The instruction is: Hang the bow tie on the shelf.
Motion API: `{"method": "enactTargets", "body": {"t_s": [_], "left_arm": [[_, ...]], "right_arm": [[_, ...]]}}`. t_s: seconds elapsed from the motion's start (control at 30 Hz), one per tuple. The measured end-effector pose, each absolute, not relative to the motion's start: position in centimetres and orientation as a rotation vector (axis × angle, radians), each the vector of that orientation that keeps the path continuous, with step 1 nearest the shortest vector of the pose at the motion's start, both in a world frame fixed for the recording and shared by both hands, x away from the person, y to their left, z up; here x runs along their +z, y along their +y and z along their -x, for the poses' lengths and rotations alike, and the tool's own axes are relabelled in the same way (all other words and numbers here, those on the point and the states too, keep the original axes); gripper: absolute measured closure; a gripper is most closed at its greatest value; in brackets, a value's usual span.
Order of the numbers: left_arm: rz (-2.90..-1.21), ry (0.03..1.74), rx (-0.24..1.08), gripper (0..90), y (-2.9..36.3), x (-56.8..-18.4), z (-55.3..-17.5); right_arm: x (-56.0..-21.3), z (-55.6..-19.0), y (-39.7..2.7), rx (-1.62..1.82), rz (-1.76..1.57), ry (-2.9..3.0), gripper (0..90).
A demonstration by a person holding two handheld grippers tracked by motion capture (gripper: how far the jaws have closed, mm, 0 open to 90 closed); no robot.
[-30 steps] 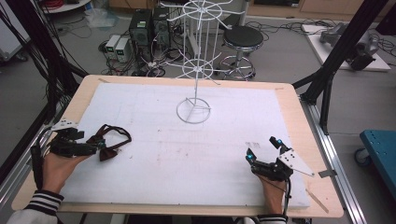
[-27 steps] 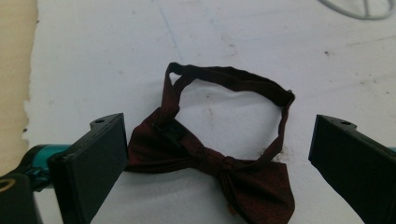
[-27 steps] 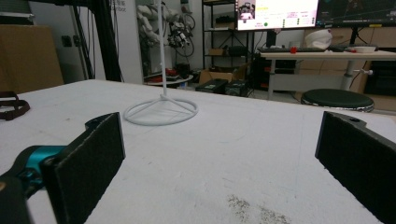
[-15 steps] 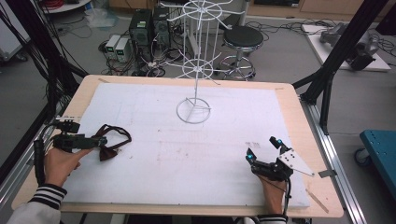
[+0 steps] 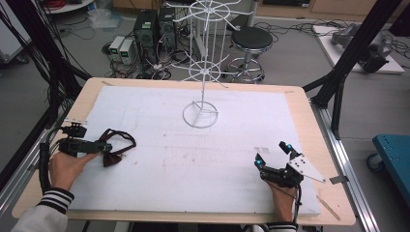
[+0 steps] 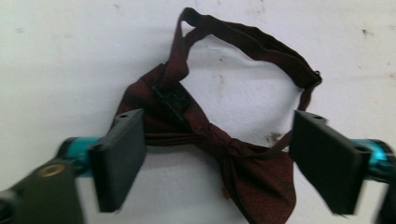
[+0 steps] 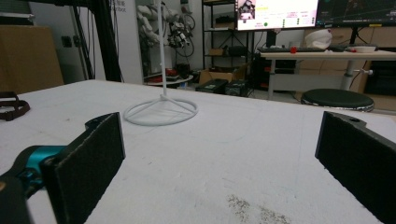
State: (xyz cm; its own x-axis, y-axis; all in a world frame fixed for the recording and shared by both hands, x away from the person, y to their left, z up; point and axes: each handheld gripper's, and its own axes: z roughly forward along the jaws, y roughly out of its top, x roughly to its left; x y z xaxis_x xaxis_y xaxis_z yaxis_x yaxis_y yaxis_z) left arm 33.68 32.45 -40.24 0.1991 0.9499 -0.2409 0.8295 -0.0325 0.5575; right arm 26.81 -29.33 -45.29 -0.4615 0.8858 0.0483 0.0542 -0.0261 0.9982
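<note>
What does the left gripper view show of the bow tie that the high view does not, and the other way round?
The left gripper view shows the bow tie close up: its knot, its black clasp and the looped strap, lying between the left claw's pads, which have just been closing but do not press on it. The high view shows the white wire stand mid-table and the right claw open, far from the tie. Both show the dark red tie on the white table cover at the left claw.

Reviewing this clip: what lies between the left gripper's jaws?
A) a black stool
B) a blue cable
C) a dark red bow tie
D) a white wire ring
C: in the left gripper view the dark red bow tie lies on the white table between the left gripper jaws.
</note>
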Motion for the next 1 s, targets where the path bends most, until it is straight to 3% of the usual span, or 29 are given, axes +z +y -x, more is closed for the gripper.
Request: {"method": "enactTargets", "body": {"t_s": [0.5, 1.0], "left_arm": [[-1.933, 1.648, 0.279, 27.7, 31.88, -40.7, -33.99], [-1.979, 1.649, 0.33, 52.9, 31.7, -41.18, -34.17]], "right_arm": [[-45.28, -26.82, -29.31, 1.562, -0.999, 1.574, 0.7], [-45.29, -26.8, -29.28, 1.565, -1.002, 1.575, 0.7]]}}
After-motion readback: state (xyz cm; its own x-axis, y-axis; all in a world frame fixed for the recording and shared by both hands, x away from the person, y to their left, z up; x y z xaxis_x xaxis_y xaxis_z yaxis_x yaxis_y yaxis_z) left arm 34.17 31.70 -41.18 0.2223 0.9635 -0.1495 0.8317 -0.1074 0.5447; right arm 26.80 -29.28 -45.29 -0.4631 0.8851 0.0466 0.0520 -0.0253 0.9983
